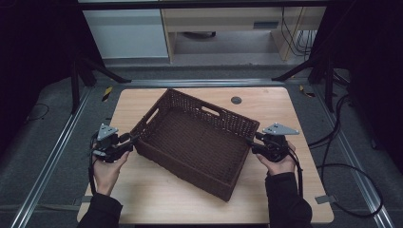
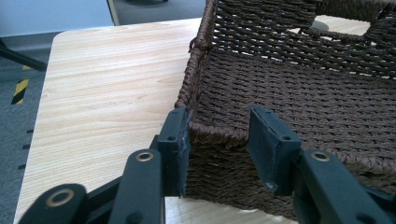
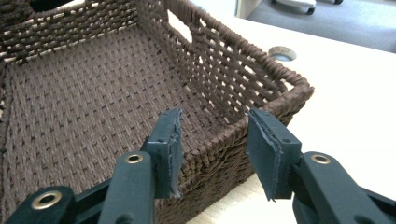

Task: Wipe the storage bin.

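A dark brown wicker basket [image 1: 186, 160] lies empty and turned at an angle in the middle of the wooden table [image 1: 157, 192]. My left gripper [image 1: 133, 139] is at the basket's left corner. In the left gripper view the gripper [image 2: 219, 125] is open, its jaws standing astride the woven rim of the basket [image 2: 289, 51] without clamping it. My right gripper [image 1: 250, 141] is at the basket's right end. In the right gripper view the gripper [image 3: 215, 122] is also open, with the rim near the corner of the basket [image 3: 224, 70] between its jaws.
A grey cable grommet [image 1: 236, 100] sits in the table behind the basket, also seen as the grommet [image 3: 282, 52]. Bare tabletop [image 2: 107, 98] lies left of the basket. Cables trail on the floor at the right [image 1: 342, 171]. Black stand legs [image 1: 102, 71] flank the table's far corners.
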`<state>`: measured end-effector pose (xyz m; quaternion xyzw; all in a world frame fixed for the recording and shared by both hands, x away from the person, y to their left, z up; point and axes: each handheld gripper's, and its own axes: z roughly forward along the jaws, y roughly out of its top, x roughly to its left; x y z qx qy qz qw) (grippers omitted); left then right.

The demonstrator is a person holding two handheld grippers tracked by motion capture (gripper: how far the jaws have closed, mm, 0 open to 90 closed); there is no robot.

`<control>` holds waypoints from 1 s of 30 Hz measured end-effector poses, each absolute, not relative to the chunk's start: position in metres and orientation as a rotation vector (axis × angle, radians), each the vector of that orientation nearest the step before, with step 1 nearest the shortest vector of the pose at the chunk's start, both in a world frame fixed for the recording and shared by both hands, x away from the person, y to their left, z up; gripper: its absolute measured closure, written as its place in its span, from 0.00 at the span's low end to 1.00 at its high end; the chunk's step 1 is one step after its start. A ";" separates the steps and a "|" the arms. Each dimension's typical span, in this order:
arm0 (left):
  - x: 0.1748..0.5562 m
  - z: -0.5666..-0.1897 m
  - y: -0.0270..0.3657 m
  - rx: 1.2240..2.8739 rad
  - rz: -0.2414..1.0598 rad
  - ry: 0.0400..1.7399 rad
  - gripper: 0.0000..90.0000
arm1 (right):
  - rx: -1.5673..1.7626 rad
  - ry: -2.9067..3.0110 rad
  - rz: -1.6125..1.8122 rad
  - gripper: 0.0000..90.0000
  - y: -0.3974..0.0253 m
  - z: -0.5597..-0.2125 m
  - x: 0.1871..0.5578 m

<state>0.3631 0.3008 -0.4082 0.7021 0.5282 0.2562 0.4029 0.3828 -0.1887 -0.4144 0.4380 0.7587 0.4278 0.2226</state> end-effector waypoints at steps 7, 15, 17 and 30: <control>0.353 -0.408 0.288 1.773 0.593 1.289 0.59 | 1.233 2.106 1.179 0.69 -0.186 -0.414 0.378; 0.358 -0.409 0.279 1.784 0.599 1.267 0.58 | 1.223 2.121 1.181 0.67 -0.185 -0.411 0.374; 0.361 -0.409 0.279 1.784 0.611 1.270 0.58 | 1.217 2.101 1.199 0.62 -0.186 -0.410 0.376; 0.356 -0.408 0.267 1.798 0.637 1.257 0.51 | 1.235 2.088 1.156 0.62 -0.188 -0.414 0.379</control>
